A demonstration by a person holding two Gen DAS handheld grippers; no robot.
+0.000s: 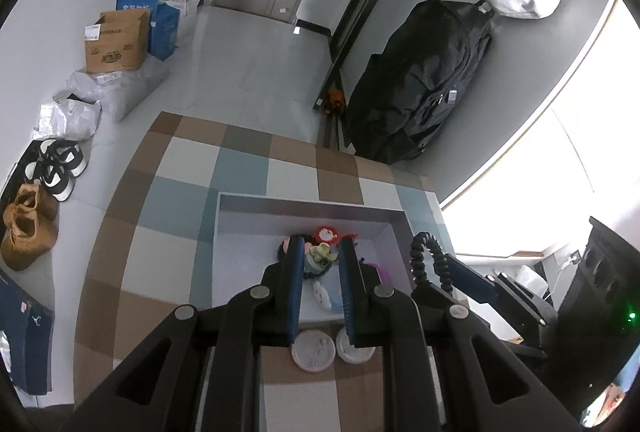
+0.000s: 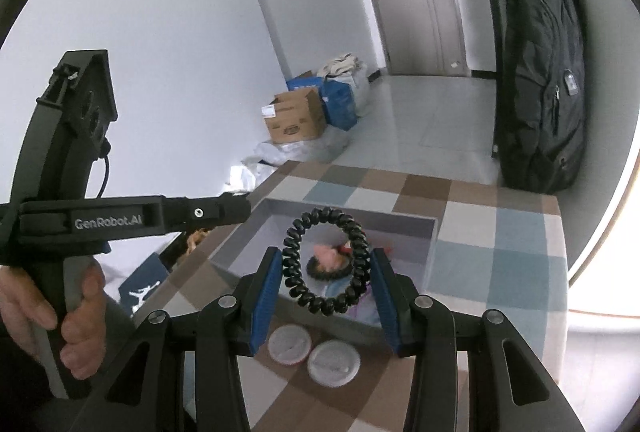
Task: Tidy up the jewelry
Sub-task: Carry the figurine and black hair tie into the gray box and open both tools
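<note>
A shallow grey box (image 1: 308, 207) sits on a checkered table and holds several hair ornaments. My left gripper (image 1: 320, 252) hovers above the box with its jaws partly apart; a green ornament (image 1: 322, 254) shows between them, and I cannot tell whether it is gripped. My right gripper (image 2: 326, 264) is shut on a black spiral hair tie (image 2: 326, 260), held above the box (image 2: 400, 218). The tie also shows in the left wrist view (image 1: 430, 260). A pink ornament (image 2: 330, 254) lies in the box behind the tie.
Two white round lids (image 1: 314, 350) (image 2: 334, 364) lie on the table in front of the box. The left gripper's body (image 2: 120, 218) reaches in from the left. A black backpack (image 1: 420, 79) hangs on the wall. Cardboard boxes (image 1: 118, 41) and shoes (image 1: 30, 224) are on the floor.
</note>
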